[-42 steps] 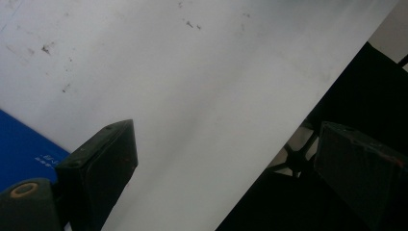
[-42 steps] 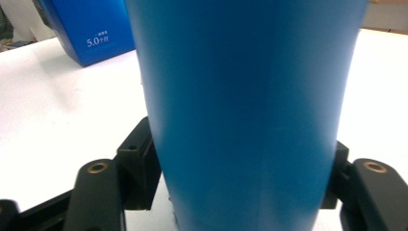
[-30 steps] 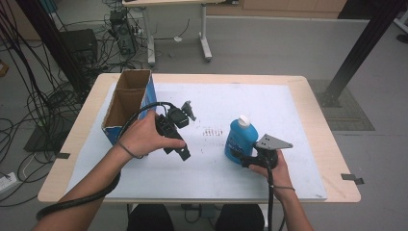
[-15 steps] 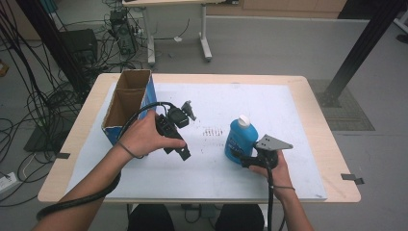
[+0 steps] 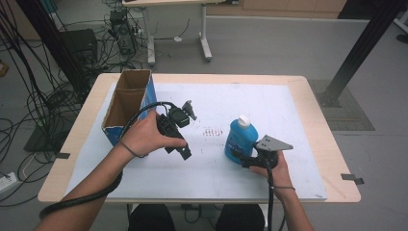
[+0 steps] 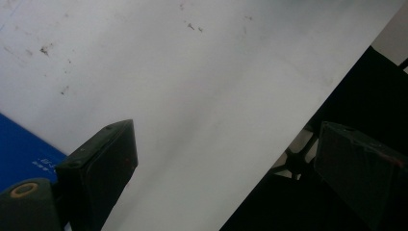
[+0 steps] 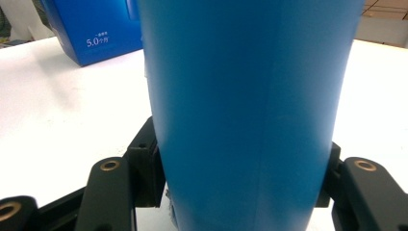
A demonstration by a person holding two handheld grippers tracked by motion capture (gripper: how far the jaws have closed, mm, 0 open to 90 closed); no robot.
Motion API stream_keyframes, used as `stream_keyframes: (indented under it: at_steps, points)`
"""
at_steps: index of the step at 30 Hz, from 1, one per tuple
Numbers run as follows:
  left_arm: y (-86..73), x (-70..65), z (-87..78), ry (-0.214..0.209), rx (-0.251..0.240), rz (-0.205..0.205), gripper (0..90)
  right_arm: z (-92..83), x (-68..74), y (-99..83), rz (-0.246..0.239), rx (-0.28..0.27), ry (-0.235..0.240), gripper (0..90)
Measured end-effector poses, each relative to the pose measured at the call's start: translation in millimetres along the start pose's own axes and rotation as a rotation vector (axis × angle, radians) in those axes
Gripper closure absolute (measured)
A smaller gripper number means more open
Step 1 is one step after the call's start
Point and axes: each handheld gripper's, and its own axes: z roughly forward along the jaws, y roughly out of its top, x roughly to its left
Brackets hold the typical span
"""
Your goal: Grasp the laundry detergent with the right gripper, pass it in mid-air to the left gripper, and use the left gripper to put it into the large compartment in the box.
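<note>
Nearest the counter's front edge, right tongs (image 5: 239,157), pinching the lower body of an upright blue bottle (image 5: 240,139) from either side; in the right gripper view both black jaws pressed flat against the bottle's (image 7: 250,110) smooth blue wall, no label legible on that face. Grey three-cornered plate on top of the tool, cable trailing back along the right hand (image 5: 272,166). White cap (image 5: 244,120) on the bottle's top. Bottle standing on the white sheet (image 5: 288,120) covering the counter (image 5: 315,103), right of centre.

Left of centre and a little farther in, left tongs (image 5: 185,154) gripped in the left hand (image 5: 144,136), tilted over the sheet. Jaws spread wide in the left gripper view, nothing between them, only white sheet (image 6: 192,96) with small dark specks and the dark space beyond the counter's edge. Sliver of blue carton wall (image 6: 21,149) at that view's lower left, with faint white print too small to read.

Farther back at the left, open blue cardboard box (image 5: 126,103) with brown inside, standing on the sheet just beside the left hand. White writing on the box's (image 7: 96,29) side in the right gripper view: "5.0" followed by small characters not readable.

Beyond the counter, grey floor (image 5: 269,53), tangled black cables (image 5: 43,91) at left, legs of another table (image 5: 204,33) behind.
</note>
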Motion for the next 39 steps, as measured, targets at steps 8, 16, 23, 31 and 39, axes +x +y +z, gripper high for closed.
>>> stream_keyframes:
  at_steps: [8, 16, 23, 31, 39]
  points:
    - [-1.2, -2.3, -0.9, 0.003, -0.013, -0.004, 8.3, -0.1, -0.1, -1.1, 0.001, -0.004, 0.001, 40.3]
    - [-0.6, -3.0, -0.5, 0.004, -0.016, -0.004, 8.3, -0.2, 0.3, -1.0, 0.000, -0.003, -0.001, 40.3]
    - [0.2, -3.1, -0.1, 0.004, -0.010, -0.005, 8.3, -0.1, 0.6, -1.6, 0.001, -0.006, -0.002, 40.3]
    - [2.4, -2.9, -0.8, 0.004, -0.007, -0.001, 8.3, -0.2, 1.3, -1.9, 0.001, -0.007, -0.005, 40.4]
    - [4.7, -3.3, -2.8, 0.000, -0.022, 0.005, 8.3, -0.2, 0.5, -1.1, 0.001, -0.003, -0.001, 40.4]
